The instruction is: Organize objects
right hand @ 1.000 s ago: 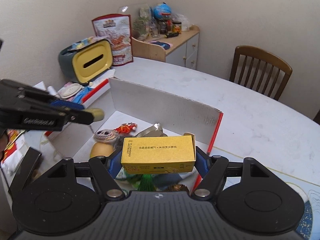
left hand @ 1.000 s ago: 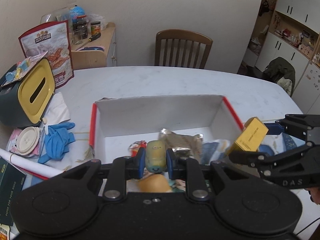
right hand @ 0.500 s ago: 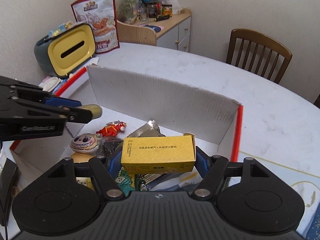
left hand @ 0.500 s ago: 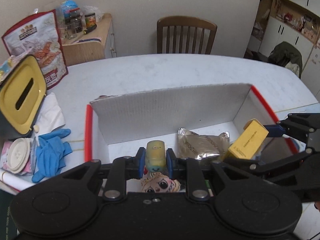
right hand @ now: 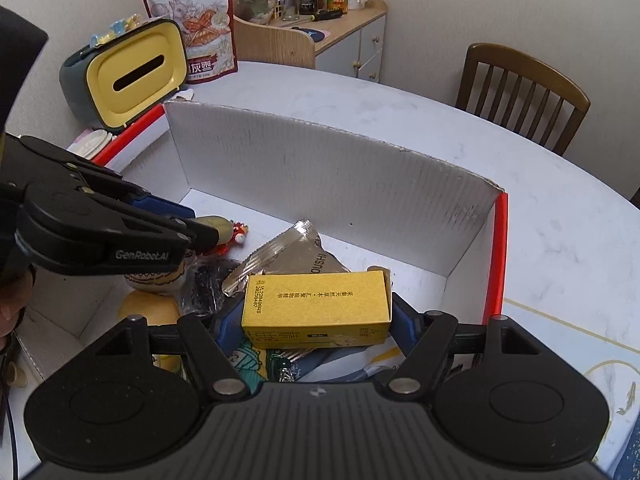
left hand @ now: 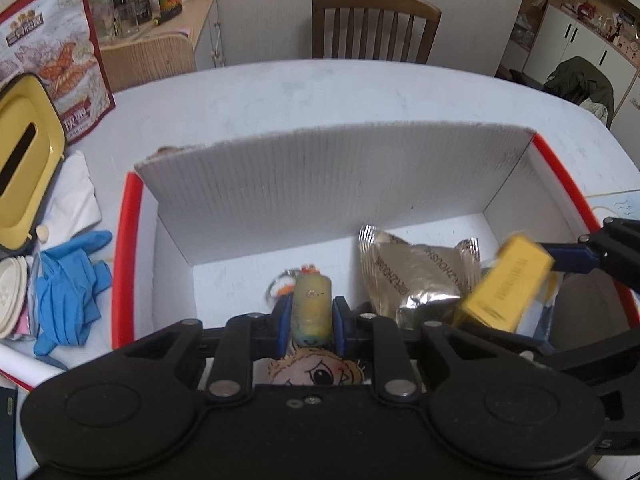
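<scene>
The white cardboard box [left hand: 332,176] is filling more of both frames than before. The right gripper [right hand: 318,316] is still clamping the yellow carton [right hand: 316,300] at lower centre; the left gripper [left hand: 310,314] keeps pinching the small yellowish bottle [left hand: 312,304] over the box's contents.

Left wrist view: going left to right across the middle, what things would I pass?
Yellow tissue box lid → blue gloves → yellowish cylinder toy → silver foil packet → yellow carton.

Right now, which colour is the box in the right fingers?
Yellow with dark print; the box shows best in the right wrist view.
</scene>
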